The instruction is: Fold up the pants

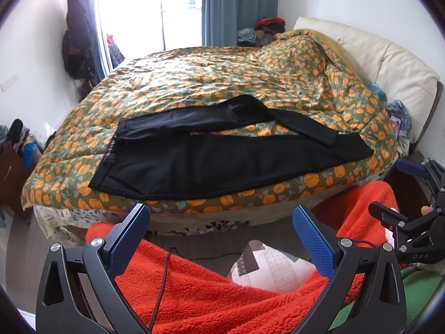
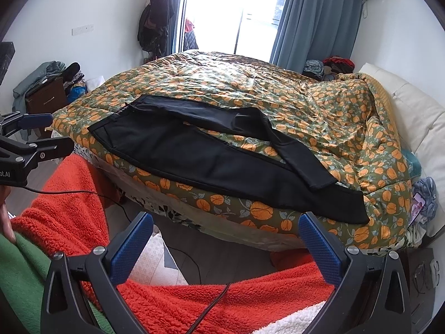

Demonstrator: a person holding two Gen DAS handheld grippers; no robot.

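Both tools hung back from the bed, jaws spread wide and gripping nothing: the left tool [image 1: 221,232] over a red fleece [image 1: 194,286], the right tool [image 2: 225,239] level with it and just as empty.

And what a big stage it was! The bed [image 1: 311,179] filled the room, its orange-flowered quilt [image 2: 250,89] rumpled and soft, so nothing firm lay underneath to press against.

Across the near edge lay the pants [image 1: 222,161], black, spread lengthwise. The waistband [image 1: 111,150] sat at the left end, and the near leg ran flat along the quilt's edge to its cuff [image 2: 353,208] at the right. The far leg [image 2: 217,117] was the troublemaker: it bowed away, opened a gap of quilt between the legs, then crossed back with its hem [image 2: 322,185] resting on the near leg.

By the look of it the cloth was thin, limp and light, with a faint sheen, probably a little slippery. It would sag wherever it was unsupported. My call: pinch seams and edges, one tool at the waistband corner, the other at that crossed hem, and pull taut to line the legs up first.
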